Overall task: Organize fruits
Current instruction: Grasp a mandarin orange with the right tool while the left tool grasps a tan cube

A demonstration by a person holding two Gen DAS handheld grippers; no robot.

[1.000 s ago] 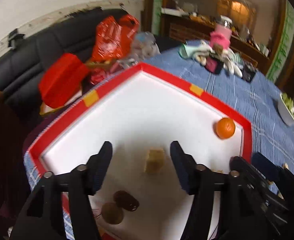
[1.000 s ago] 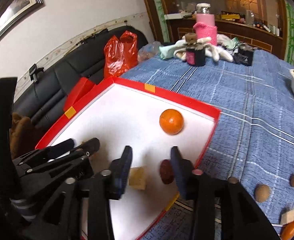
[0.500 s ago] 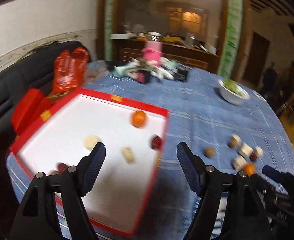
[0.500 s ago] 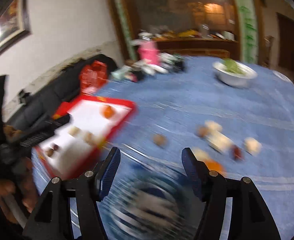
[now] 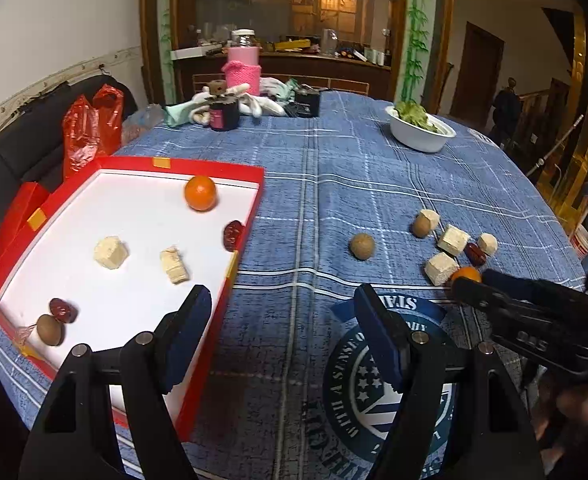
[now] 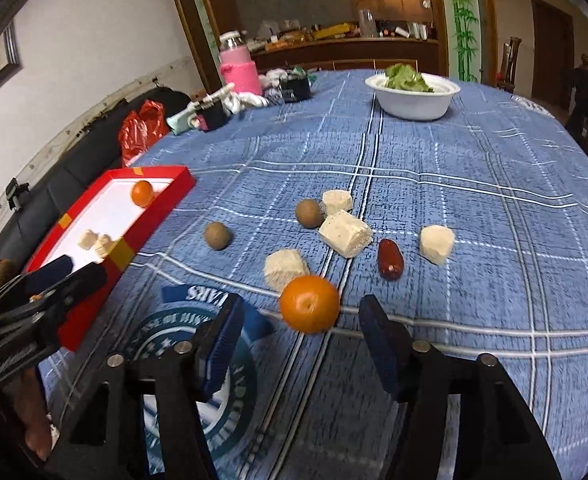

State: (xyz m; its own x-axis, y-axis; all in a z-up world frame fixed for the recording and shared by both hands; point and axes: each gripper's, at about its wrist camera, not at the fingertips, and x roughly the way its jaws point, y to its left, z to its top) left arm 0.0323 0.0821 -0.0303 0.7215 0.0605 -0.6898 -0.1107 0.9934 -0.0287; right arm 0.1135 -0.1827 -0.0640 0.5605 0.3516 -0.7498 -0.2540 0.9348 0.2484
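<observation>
Already in the shallow red cardboard tray with white floor, left half of the left-wrist view: one round orange tangerine near the far wall, two pale cut chunks, a dark red date touching the right wall, and another date beside a small brown round fruit in the near corner.

Left to move, loose on the blue checked tablecloth, centre of the right-wrist view: a second orange tangerine, four pale chunks, two brown round fruits, one dark red date. I judge the job roughly half done.

My right claw: jaws closing, tangerine just ahead of the tips, nothing pinched. My left claw: jaws apart, empty, over bare cloth beside the tray's right wall.

Room: open cloth lies between tray and pile. The white bowl of greens stands well apart, upper right. The tray's raised wall needs clearing; the table's near edge is hidden.
</observation>
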